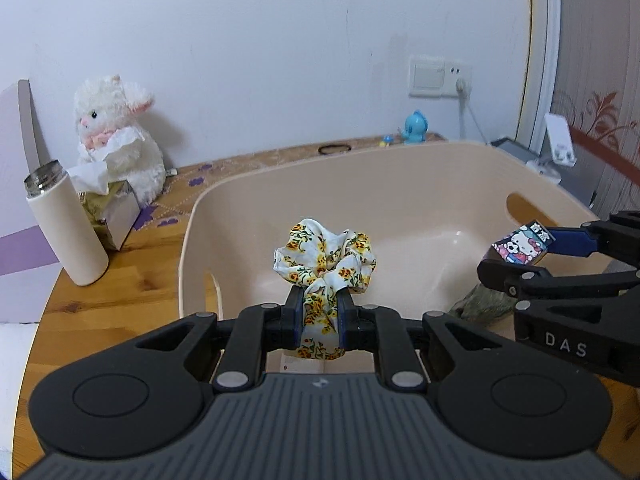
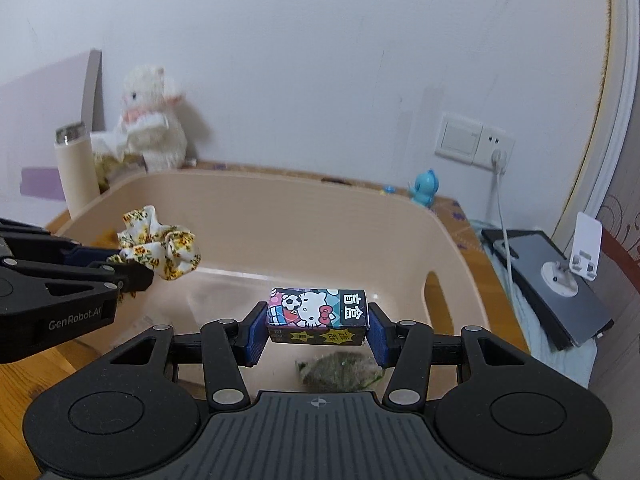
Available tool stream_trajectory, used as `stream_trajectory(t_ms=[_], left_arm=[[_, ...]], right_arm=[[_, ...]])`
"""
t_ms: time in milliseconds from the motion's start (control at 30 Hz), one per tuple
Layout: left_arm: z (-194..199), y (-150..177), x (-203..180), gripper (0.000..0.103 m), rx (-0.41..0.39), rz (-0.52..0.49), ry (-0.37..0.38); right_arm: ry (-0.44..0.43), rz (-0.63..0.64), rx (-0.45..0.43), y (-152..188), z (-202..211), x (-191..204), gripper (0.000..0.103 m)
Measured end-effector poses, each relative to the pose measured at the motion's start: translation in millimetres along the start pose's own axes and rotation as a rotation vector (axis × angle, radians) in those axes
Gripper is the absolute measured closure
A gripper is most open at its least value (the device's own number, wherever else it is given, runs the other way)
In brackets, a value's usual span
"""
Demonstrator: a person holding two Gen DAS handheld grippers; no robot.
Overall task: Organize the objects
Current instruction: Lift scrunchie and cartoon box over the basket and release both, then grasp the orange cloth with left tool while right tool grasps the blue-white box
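My left gripper (image 1: 319, 312) is shut on a white scrunchie with yellow flowers (image 1: 326, 258) and holds it above the near edge of a beige plastic basket (image 1: 400, 168). My right gripper (image 2: 318, 326) is shut on a small Hello Kitty box (image 2: 318, 314) and holds it over the basket (image 2: 280, 200). The right gripper also shows in the left wrist view (image 1: 520, 258) at the right, with the box (image 1: 520, 244). The left gripper shows in the right wrist view (image 2: 132, 268) with the scrunchie (image 2: 160, 250). A grey-green fuzzy object (image 2: 340, 370) lies under the box.
A cream bottle (image 1: 66, 224), a tissue box (image 1: 112, 212) and a white plush rabbit (image 1: 116, 128) stand at the left on the wooden table (image 1: 100, 288). A blue figurine (image 1: 416, 126) and a black hair tie (image 1: 335, 148) lie behind the basket. A phone stand (image 2: 580, 256) sits at the right.
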State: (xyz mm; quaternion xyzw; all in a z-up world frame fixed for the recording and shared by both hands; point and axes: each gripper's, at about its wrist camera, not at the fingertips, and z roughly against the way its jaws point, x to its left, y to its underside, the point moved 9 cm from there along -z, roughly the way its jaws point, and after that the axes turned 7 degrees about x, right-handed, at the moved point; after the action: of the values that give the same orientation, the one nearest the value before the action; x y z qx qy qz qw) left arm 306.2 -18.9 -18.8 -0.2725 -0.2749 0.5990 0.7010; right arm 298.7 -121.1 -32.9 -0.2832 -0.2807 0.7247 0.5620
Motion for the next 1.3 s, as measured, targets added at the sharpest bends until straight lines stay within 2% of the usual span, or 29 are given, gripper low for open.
stream_trajectory(t_ms=[100, 133, 200, 267, 333, 500, 633, 933, 1300], left_arm=[[-3, 5, 1, 0.082, 0.024, 0.014, 0.007], [-1, 5, 1, 0.078, 0.022, 0.017, 0.011], [6, 5, 0, 0.068, 0.012, 0.016, 0.019], [15, 2, 1, 0.036, -0.008, 0.02, 0.008], [28, 0, 5, 0.03, -0.035, 0.031, -0.016], [52, 3, 10, 0.028, -0.038, 0.047, 0.0], [72, 13, 14, 0.023, -0.046, 0.038, -0.017], [96, 45, 20, 0.017, -0.042, 0.032, -0.036], [67, 98, 29, 0.017, 0.07, 0.082, -0.002]], right_arm=[[-0.003, -0.015, 0.014, -1, -2, -1, 0.053], [0.005, -0.012, 0.015, -1, -1, -2, 0.046], [0.011, -0.004, 0.004, -2, 4, -1, 0.043], [0.014, -0.002, -0.013, -3, 12, 0, 0.035], [0.021, -0.007, -0.03, -3, 20, -1, 0.026], [0.023, -0.022, -0.068, -3, 48, -5, 0.013], [0.034, -0.02, -0.094, 2, 68, -8, 0.003], [0.042, -0.002, -0.067, 37, 87, -7, 0.0], [0.044, -0.003, 0.038, 92, 65, -8, 0.0]])
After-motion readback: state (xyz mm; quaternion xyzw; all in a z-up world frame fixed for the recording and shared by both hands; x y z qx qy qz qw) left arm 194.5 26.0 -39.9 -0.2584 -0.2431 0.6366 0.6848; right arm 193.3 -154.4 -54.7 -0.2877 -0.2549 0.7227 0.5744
